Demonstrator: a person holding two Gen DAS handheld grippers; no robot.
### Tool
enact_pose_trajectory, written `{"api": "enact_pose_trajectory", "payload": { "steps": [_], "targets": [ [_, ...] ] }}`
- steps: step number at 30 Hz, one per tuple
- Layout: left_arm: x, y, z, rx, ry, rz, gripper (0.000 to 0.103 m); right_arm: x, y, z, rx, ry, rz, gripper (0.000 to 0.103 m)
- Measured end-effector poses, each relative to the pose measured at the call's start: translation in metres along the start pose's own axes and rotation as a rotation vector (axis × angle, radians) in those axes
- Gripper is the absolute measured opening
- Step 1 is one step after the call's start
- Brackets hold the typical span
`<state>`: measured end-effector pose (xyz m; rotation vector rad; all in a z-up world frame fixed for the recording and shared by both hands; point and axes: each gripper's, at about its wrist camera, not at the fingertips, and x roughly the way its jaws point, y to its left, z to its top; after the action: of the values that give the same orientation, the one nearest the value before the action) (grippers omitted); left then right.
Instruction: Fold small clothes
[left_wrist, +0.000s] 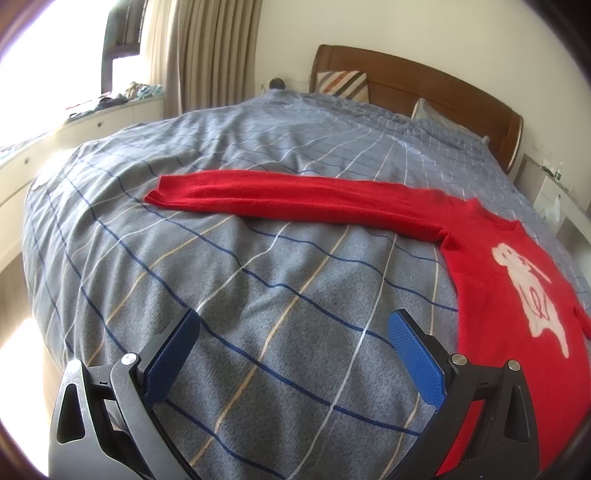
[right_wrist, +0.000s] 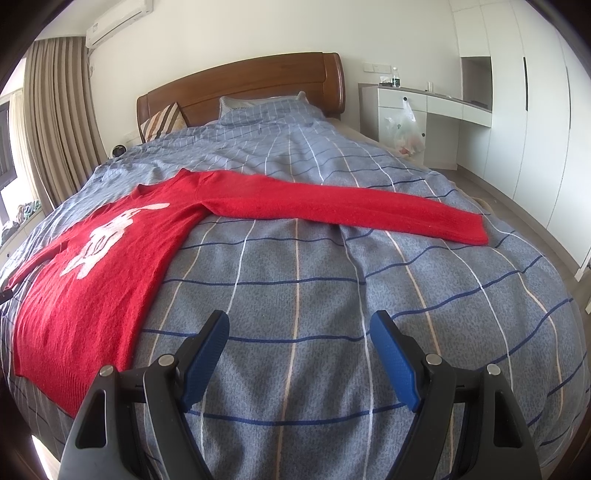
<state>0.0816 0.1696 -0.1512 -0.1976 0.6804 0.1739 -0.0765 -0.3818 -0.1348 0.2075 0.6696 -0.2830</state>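
Sweater (right_wrist: 92, 280) flat on bed (right_wrist: 314, 295), sleeves spread wide. Left gripper (left_wrist: 293, 330) and right gripper (right_wrist: 299, 334) both gaping, empty, hovering. Grab cuff (right_wrist: 476, 230) first (pinch edge, not duvet), fold sleeve across chest.

Both wrist views look from the foot of the bed (left_wrist: 258, 288) toward the headboard (right_wrist: 243, 85), angled down, close above the cover. The left view takes the window side, the right the wardrobe side. They share the sweater (left_wrist: 517, 280) body mid-bed.

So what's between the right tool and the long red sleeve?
Only bare checked blanket, seen in the right wrist view. The open right tool holds nothing, and the red sweater's sleeve lies flat further up the bed.
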Motion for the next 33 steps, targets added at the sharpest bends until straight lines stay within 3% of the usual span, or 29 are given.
{"api": "enact_pose_trajectory", "payload": {
  "steps": [33],
  "targets": [
    [0.0011, 0.0086, 0.0008, -0.042, -0.001, 0.019, 0.102, -0.0012, 0.0006, -0.0001, 0.000, -0.003, 0.003, 0.078]
  ]
}}
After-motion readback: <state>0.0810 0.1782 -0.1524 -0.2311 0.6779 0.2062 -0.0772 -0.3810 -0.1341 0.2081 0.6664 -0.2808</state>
